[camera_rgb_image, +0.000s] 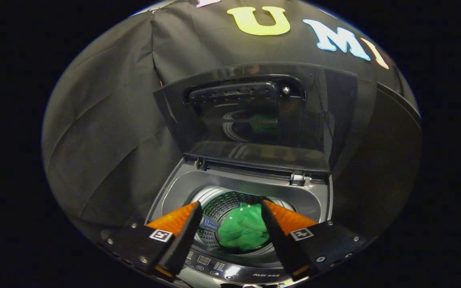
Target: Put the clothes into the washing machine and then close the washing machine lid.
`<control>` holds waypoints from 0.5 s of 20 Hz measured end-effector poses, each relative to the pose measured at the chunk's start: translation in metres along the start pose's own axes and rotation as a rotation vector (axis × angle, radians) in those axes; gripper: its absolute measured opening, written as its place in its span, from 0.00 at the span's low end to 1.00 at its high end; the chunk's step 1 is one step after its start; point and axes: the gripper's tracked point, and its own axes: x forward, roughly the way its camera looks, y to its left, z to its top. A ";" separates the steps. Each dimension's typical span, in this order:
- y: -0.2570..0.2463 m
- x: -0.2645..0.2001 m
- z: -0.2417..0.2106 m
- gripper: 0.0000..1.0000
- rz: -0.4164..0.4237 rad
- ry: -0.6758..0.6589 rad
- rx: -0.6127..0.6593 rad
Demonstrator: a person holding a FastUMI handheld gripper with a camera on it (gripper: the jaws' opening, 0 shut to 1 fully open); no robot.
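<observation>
In the gripper view the gripper (230,210) hangs over the washing machine (174,192) with its fingers apart and empty, and the green garment (243,230) lies crumpled down in the perforated drum (218,206), below and between them. The cloth looks soft and light and is already in place, so what remains to handle is the lid (254,116), a stiff, glossy and probably slippery folding panel standing upright behind the opening. Its top edge or the grip bar (234,91) seems the best hold, and nothing blocks the swing down except the gripper itself, above the control panel (214,266).

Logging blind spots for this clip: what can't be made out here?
- Drum floor, gripper view: hidden under the green garment and behind the open gripper fingers.
- Control panel markings: too small, partly behind the fingers.
- Raised lid glass: dark, reflective; nothing behind it is readable.
</observation>
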 end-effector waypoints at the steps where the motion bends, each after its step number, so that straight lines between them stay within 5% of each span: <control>1: 0.001 -0.006 0.004 0.77 0.000 -0.018 -0.015; 3: 0.006 -0.015 0.017 0.96 0.005 -0.074 -0.048; 10: 0.023 -0.063 0.107 0.96 0.006 -0.385 -0.156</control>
